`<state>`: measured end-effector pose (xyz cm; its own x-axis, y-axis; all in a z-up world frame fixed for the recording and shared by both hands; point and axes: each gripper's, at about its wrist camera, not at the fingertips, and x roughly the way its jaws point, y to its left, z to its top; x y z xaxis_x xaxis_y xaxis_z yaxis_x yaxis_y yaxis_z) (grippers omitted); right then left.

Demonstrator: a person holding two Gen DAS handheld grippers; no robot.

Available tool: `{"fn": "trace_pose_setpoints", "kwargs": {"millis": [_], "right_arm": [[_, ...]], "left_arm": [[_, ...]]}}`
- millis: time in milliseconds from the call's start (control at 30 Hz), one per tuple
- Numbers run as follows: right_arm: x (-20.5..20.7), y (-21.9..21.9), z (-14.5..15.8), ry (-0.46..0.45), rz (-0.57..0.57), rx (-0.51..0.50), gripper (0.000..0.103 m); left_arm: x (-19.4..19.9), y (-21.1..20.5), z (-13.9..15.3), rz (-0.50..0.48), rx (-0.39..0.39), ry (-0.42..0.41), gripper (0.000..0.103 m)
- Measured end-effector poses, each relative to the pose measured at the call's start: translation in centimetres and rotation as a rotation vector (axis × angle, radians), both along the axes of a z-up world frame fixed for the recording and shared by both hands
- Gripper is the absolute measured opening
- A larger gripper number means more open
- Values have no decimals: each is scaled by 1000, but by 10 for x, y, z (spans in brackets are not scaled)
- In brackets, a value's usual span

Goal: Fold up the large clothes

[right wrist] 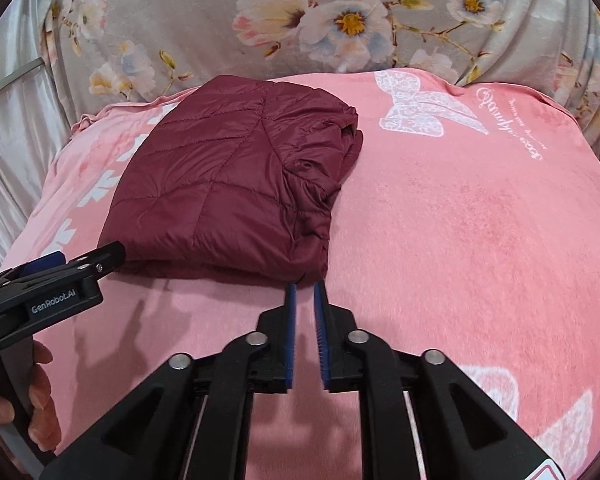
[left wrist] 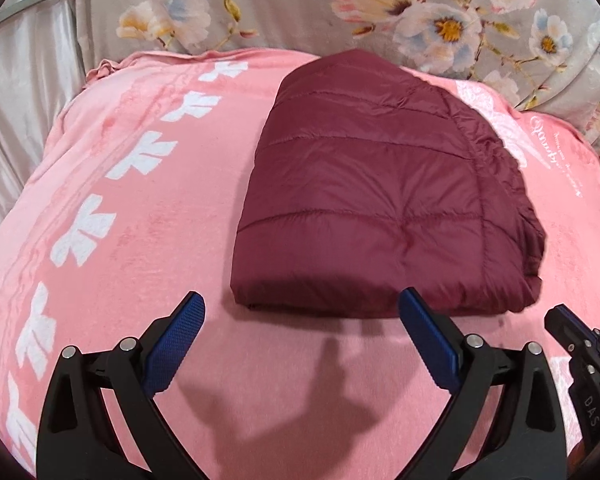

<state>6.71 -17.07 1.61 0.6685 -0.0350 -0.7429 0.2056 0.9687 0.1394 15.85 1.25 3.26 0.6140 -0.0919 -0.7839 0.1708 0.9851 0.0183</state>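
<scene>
Lying folded into a thick rectangular bundle, the maroon quilted puffer jacket (left wrist: 380, 200) rests on a pink fleece blanket (left wrist: 148, 208) that covers the bed. Its stitched panels face up, and a gathered, bunched edge runs along its right side. White leaf-like motifs (left wrist: 82, 232) line the blanket to the left of the jacket, while a white lace-patterned bow print (right wrist: 424, 108) and cursive lettering sit to its right. Behind the blanket stands a grey floral-print cloth (right wrist: 340, 20) with pink and white blossoms, and pale satin fabric (left wrist: 16, 92) hangs at the far left.

The left gripper (left wrist: 300, 304) hovers just in front of the jacket's near folded edge, its blue-padded fingers (left wrist: 180, 336) spread wide apart and holding nothing; its shadow falls on the bare blanket below. The right gripper (right wrist: 305, 292) sits near the jacket's front right corner, its blue pads (right wrist: 290, 332) drawn nearly together with only a slim gap, nothing clamped between them. In the right wrist view, the person's left hand (right wrist: 40, 392) grips the left tool's handle at the lower left. Nothing lies between either gripper and the jacket.
</scene>
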Motion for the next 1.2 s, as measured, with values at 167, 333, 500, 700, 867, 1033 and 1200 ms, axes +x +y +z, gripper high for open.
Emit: {"fn": "trace_pose_setpoints", "kwargs": {"millis": [167, 333, 500, 700, 867, 1033, 1200], "right_arm": [[-18, 6, -8, -31, -26, -58, 52], [-29, 13, -21, -23, -28, -76, 57], [-38, 19, -34, -8, -41, -74, 57], [-42, 29, -37, -9, -41, -108, 57], [-44, 33, -35, -20, -40, -114, 57], [-45, 36, -35, -18, -37, -111, 57], [-44, 39, -37, -7, -37, -114, 57]], "left_arm": [[-32, -5, -6, -10, 11, -63, 97], [-54, -14, -24, -46, 40, -82, 98], [-73, -23, -39, -60, 70, -113, 98], [-80, -19, -44, -30, 65, -137, 98], [-81, -18, -45, -6, 79, -149, 98], [-87, -13, -42, 12, 72, -169, 97], [-88, -9, -43, 21, 61, -163, 97]]}}
